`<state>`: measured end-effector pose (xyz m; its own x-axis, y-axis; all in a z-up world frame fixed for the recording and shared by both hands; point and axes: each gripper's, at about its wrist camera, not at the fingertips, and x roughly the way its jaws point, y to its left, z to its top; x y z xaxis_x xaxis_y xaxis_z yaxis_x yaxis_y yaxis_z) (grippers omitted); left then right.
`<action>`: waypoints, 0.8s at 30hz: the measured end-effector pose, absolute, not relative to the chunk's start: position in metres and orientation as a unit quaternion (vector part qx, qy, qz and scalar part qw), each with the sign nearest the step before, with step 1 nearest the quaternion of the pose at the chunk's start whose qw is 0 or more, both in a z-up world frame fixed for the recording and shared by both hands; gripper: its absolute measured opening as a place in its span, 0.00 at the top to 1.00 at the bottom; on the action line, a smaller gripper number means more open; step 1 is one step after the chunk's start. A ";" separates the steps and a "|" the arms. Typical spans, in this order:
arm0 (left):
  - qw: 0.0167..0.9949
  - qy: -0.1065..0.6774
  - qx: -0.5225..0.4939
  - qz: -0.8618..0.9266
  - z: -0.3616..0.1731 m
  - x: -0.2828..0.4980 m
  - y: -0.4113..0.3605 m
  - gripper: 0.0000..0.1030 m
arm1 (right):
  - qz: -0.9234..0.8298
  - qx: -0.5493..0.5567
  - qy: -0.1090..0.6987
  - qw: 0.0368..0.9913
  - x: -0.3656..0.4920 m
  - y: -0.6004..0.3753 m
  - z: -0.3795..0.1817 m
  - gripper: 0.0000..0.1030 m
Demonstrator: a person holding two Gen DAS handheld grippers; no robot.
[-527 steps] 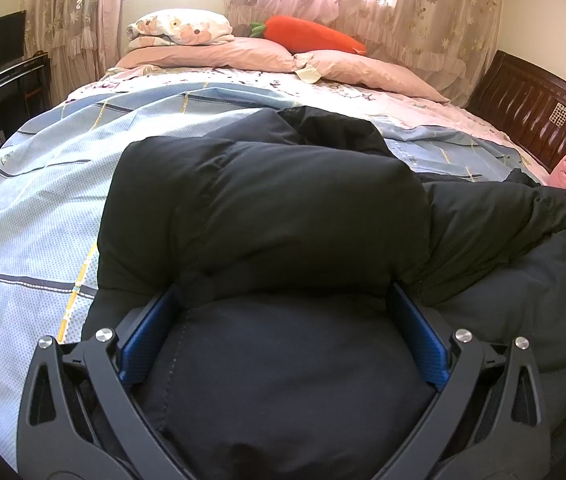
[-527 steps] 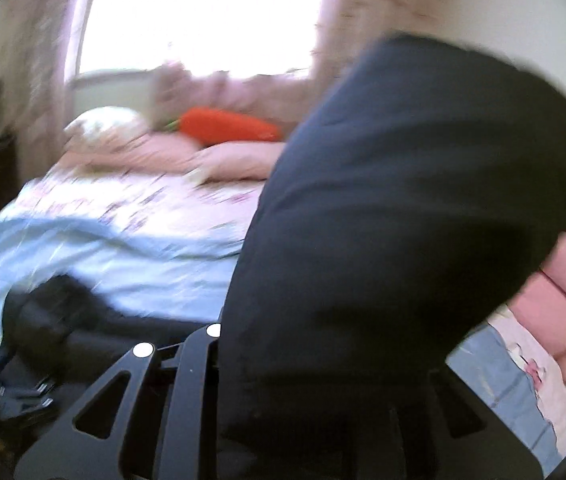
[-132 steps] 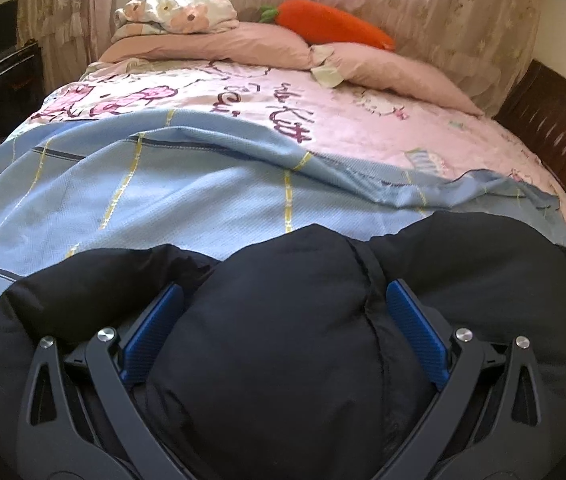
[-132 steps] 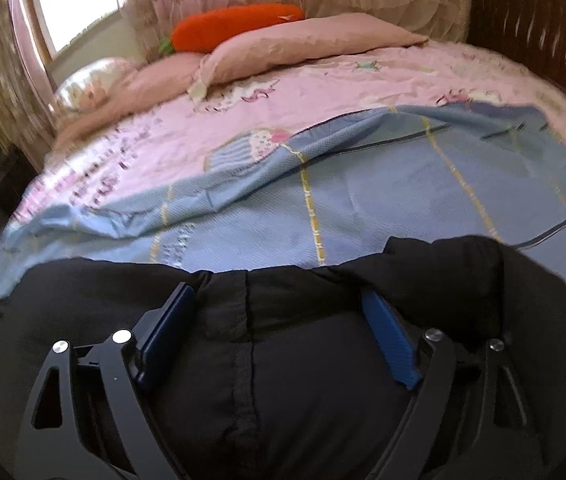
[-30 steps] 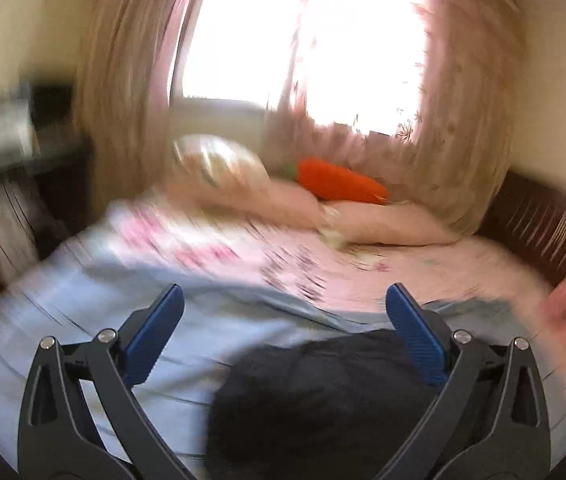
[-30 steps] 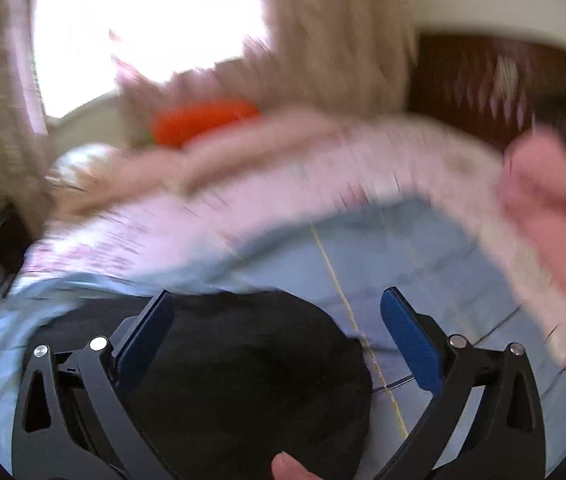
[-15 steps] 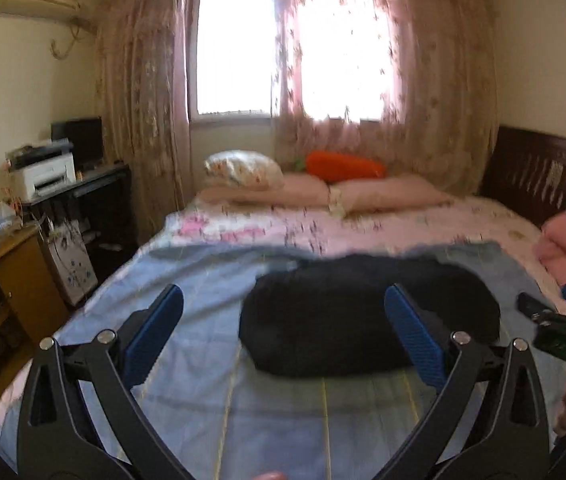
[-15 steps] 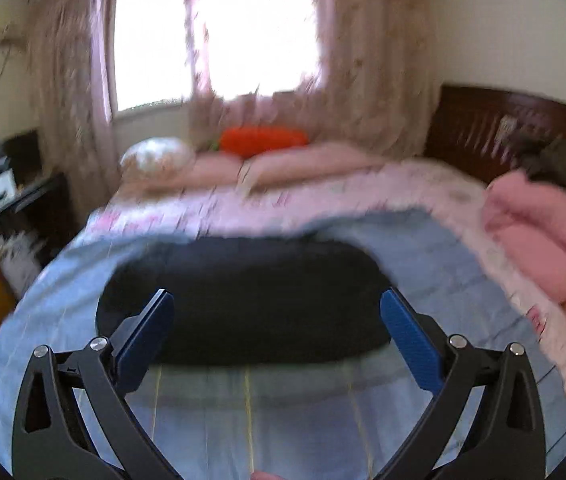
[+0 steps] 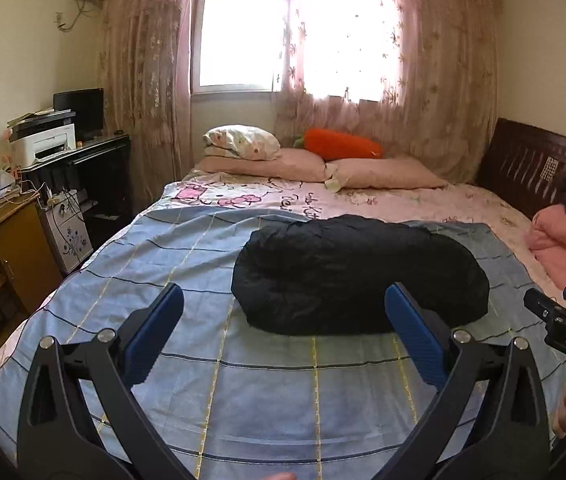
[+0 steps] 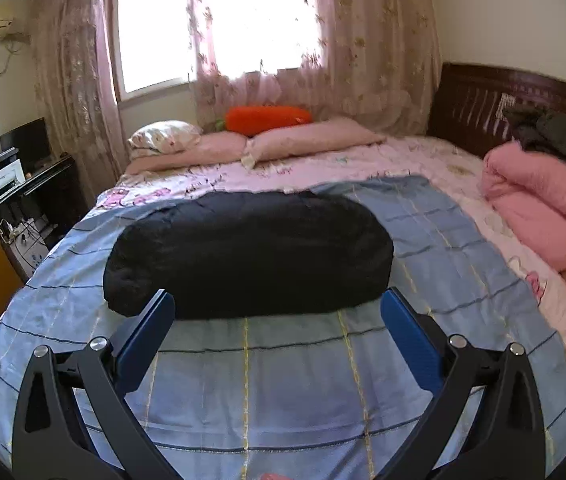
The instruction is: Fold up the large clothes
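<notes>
We hold left gripper (image 9: pixel 283 312) level, jaws spread wide, nothing between blue pads (image 9: pixel 154 332). Right gripper (image 10: pixel 277 310) same: jaws wide apart, empty, pointing toward 12 o'clock.

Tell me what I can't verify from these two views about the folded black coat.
- Black coat: underside and far edge hidden by its own bulk, both views.
- Its near right end, left wrist view: covered by the left gripper finger.
- Fold layers: featureless black fabric, unreadable.

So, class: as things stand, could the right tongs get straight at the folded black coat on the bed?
Probably yes. The right tongs are open and empty, and the black coat lies just ahead of them on the blue sheet, with only bare sheet between.
</notes>
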<state>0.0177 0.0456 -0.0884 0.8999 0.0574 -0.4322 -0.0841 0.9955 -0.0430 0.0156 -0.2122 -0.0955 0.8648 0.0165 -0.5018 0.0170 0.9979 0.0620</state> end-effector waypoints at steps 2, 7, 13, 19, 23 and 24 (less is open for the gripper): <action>0.975 0.217 -0.027 0.035 -0.085 0.013 0.045 0.02 | 0.001 0.027 0.253 0.967 0.011 -0.209 -0.092 0.01; 0.976 0.215 -0.020 0.026 -0.082 0.012 0.041 0.02 | 0.010 0.028 0.260 0.965 0.010 -0.205 -0.091 0.01; 0.977 0.213 -0.008 0.021 -0.078 0.016 0.040 0.02 | 0.011 0.040 0.274 0.961 0.016 -0.204 -0.085 0.01; 0.978 0.209 -0.022 0.013 -0.074 0.021 0.043 0.02 | 0.017 0.023 0.291 0.956 0.024 -0.201 -0.078 0.01; 0.977 0.212 -0.019 0.017 -0.076 0.025 0.041 0.02 | 0.024 0.028 0.295 0.955 0.025 -0.201 -0.078 0.01; 0.977 0.213 -0.021 0.015 -0.076 0.026 0.041 0.02 | 0.020 0.025 0.297 0.954 0.026 -0.202 -0.077 0.01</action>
